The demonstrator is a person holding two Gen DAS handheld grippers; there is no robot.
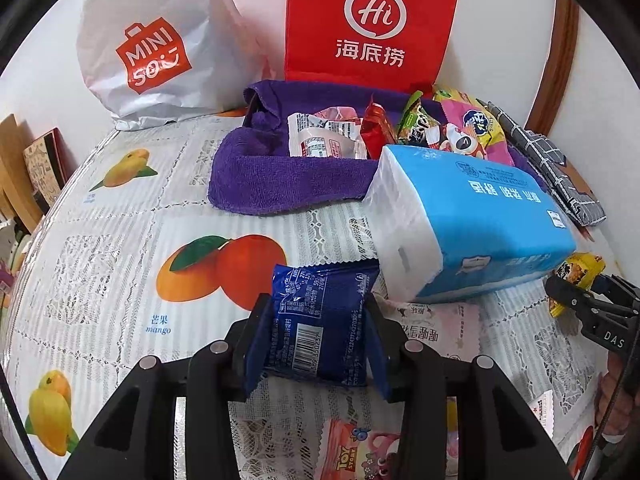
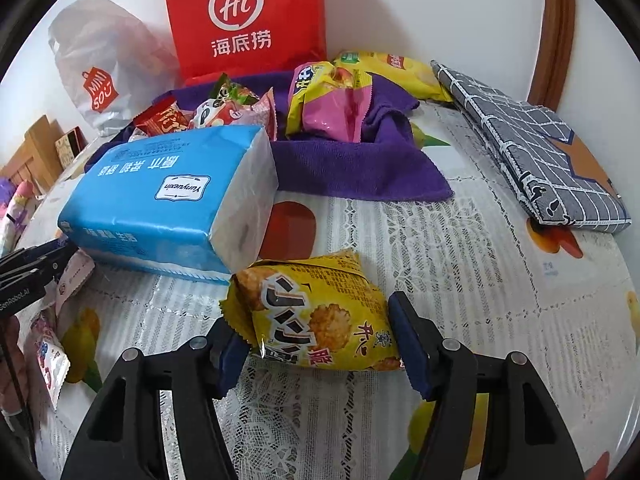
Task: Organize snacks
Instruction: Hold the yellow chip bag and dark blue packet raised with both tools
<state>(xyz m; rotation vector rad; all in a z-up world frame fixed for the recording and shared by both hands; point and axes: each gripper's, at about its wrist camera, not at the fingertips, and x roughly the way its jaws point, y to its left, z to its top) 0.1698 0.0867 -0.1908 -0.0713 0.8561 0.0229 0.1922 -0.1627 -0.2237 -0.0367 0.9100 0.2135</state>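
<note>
My left gripper (image 1: 316, 312) is shut on a dark blue snack packet (image 1: 320, 320), its blue pads pressing both sides just above the tablecloth. The right gripper (image 2: 316, 340) has a puffy yellow snack packet (image 2: 320, 316) between its pads, which touch both ends of it. The same yellow packet (image 1: 576, 272) shows at the right edge of the left wrist view. Behind lies a purple towel (image 1: 256, 184) with several snack packets piled on it: a white one (image 1: 320, 140), a red one (image 1: 376, 128) and a pink-yellow bag (image 2: 332, 104).
A blue tissue pack (image 1: 472, 224) lies between the grippers and the towel. A red paper bag (image 1: 368, 20) and a white shopping bag (image 1: 152, 48) stand against the wall. A folded grey checked cloth (image 2: 532, 152) lies at the right. Pink packets (image 1: 360, 452) lie under the left gripper.
</note>
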